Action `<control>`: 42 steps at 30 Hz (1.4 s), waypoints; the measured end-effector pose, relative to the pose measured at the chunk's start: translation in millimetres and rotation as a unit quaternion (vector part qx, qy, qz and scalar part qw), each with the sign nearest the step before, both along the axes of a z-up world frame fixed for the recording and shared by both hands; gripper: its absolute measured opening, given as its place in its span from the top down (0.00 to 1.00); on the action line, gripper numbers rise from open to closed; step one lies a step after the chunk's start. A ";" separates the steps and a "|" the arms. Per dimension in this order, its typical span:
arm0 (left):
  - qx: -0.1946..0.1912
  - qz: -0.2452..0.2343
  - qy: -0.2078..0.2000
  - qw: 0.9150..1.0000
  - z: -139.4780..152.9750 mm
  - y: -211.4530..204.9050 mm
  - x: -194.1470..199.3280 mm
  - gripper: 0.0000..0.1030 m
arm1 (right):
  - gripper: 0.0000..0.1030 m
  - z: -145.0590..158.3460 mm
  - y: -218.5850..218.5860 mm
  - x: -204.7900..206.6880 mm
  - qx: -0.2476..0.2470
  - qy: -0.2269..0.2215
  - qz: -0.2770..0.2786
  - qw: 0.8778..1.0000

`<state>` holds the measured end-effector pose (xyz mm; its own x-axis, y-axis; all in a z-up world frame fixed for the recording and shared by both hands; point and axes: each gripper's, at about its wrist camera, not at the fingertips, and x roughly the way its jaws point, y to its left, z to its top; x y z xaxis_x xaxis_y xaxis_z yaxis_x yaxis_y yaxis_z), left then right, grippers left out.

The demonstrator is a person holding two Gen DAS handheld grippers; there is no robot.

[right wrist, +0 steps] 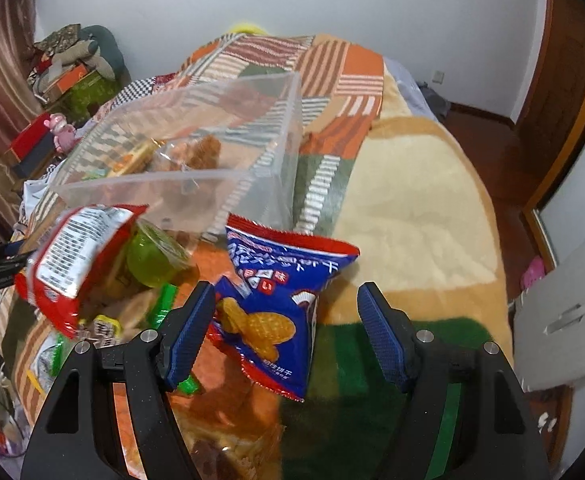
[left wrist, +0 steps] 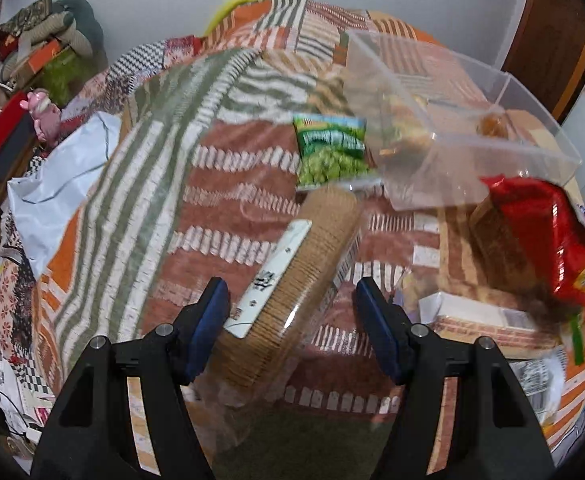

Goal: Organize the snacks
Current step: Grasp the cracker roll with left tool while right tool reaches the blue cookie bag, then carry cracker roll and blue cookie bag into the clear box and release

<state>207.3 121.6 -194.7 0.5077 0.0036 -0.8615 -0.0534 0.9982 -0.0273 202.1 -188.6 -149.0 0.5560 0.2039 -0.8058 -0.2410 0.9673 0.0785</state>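
A long roll of round biscuits (left wrist: 304, 272) in clear wrap lies on the patterned bedspread, between the fingers of my left gripper (left wrist: 291, 286). That gripper is open; its left pad is close beside the roll and its right pad stands well apart. A green pea packet (left wrist: 330, 152) lies beyond, against a clear plastic box (left wrist: 472, 132) holding a few snacks. My right gripper (right wrist: 286, 288) is open over a blue biscuit packet (right wrist: 276, 300), left pad at its edge. The box (right wrist: 196, 148) stands behind it; a red packet (right wrist: 76, 260) and green jelly cup (right wrist: 152, 260) lie left.
The red packet (left wrist: 544, 248) lies on a heap of small snacks at the right of the left wrist view. A white bag (left wrist: 52, 184) and a pink toy (left wrist: 46, 118) sit at the bed's left. A white board (right wrist: 564, 312) leans by the bed's right edge, above the floor (right wrist: 504, 184).
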 end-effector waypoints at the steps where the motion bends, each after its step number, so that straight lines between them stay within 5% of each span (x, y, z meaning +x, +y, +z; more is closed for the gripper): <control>1: 0.007 0.000 -0.002 1.000 -2.5 -1.8 0.6 0.36 | 0.30 -3.0 -0.8 1.3 0.005 0.005 0.000 1.000; 3: 0.011 -0.004 -0.006 1.000 -4.4 -3.4 2.0 0.36 | 0.24 -6.9 -2.2 2.8 0.018 0.013 -0.004 1.000; 11: -0.003 -0.001 -0.013 1.000 -5.5 1.9 6.7 0.50 | 0.24 -21.3 1.7 10.4 0.044 0.040 -0.011 0.998; 14: 0.004 -0.009 -0.019 1.000 -4.0 -1.9 0.3 0.59 | 0.41 -22.9 -1.2 7.2 0.065 0.038 -0.009 0.997; 18: 0.012 -0.013 -0.025 1.000 1.5 -6.6 -13.2 0.66 | 0.45 -20.2 -4.7 -1.4 0.058 0.021 -0.007 0.998; 28: 0.013 0.002 -0.058 0.998 24.6 -13.5 -37.6 0.66 | 0.52 -1.0 -15.3 -16.2 0.052 -0.006 -0.002 0.999; 42: -0.018 -0.003 -0.122 0.992 93.5 -22.8 -39.7 0.66 | 0.52 56.4 -6.1 -10.3 0.073 -0.052 -0.007 0.996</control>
